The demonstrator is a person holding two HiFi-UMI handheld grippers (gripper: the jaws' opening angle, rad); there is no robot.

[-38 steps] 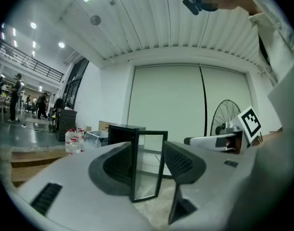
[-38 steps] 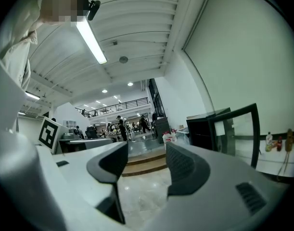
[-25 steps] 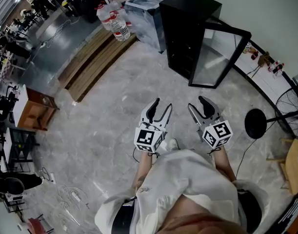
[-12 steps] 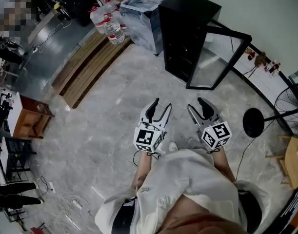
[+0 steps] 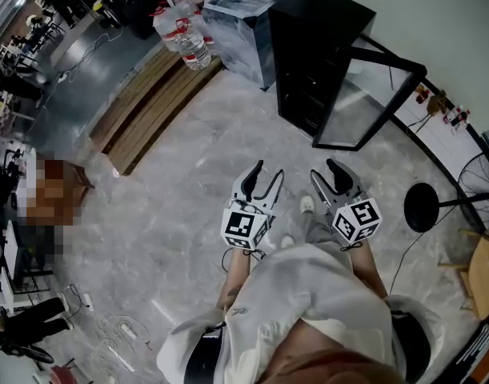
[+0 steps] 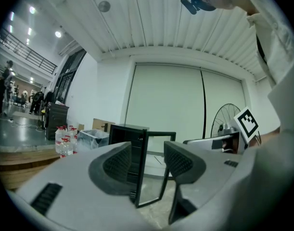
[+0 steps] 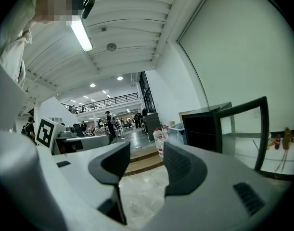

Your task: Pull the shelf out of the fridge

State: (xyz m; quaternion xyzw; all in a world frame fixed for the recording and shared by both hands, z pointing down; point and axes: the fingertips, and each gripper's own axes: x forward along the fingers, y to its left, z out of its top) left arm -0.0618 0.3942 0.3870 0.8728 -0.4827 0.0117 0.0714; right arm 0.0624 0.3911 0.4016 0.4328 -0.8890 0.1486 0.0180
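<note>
The small black fridge (image 5: 312,46), its glass door (image 5: 364,102) swung wide, stands on the grey marble floor (image 5: 188,174), well ahead of the left tongs (image 5: 268,171) and right tongs (image 5: 322,170). Both gape, empty. The shelf inside is too dark to make out.

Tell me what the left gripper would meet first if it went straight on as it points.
Probably the open door, near its edge against the fridge: that lines up between the open jaws of the left gripper. Only bare floor shows before it, though depth is unclear.
</note>
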